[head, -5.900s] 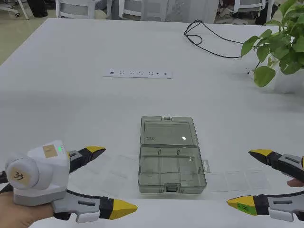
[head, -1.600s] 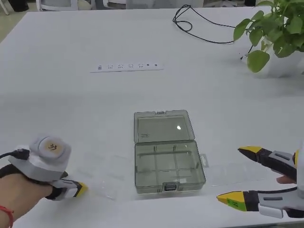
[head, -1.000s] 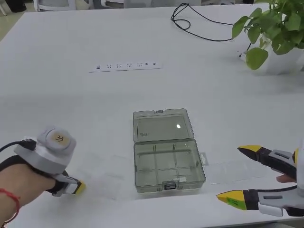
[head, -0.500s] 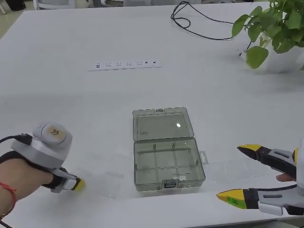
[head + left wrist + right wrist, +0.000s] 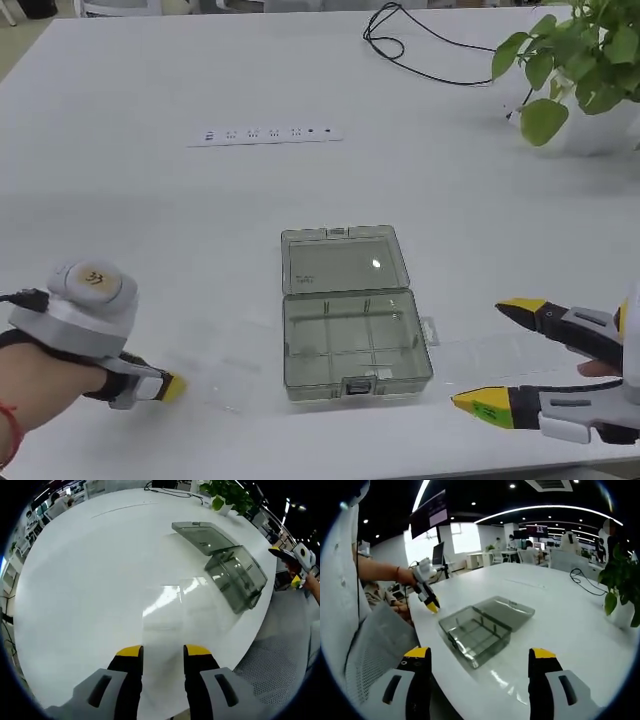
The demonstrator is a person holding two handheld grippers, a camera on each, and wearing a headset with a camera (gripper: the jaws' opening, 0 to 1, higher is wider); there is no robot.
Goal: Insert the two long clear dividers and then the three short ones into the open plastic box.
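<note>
Where the head view starts, at its lower edge: two grippers. The left gripper (image 5: 170,388), at 8 o'clock from the box, has its tip down at the table (image 5: 150,220), jaws a narrow gap apart with no piece seen between them. The right gripper (image 5: 497,355), at 4 o'clock, has its jaws spread wide and holds nothing. One open plastic box (image 5: 357,345) lies mid-table, lid laid flat at 12 o'clock. Clear dividers lie flat on the table, faint: some at its 9 o'clock (image 5: 225,375), some at its 3 o'clock (image 5: 490,350); the count cannot be told. Beyond are one power strip (image 5: 265,134) at 11 o'clock, one black cable (image 5: 430,55) at 12 and one potted plant (image 5: 575,60) at 2. The left gripper view adds glare off the dividers (image 5: 165,597) just ahead of its jaws. The right gripper view adds an office with ceiling lights (image 5: 512,486) and the box (image 5: 475,632) seen from the side.
</note>
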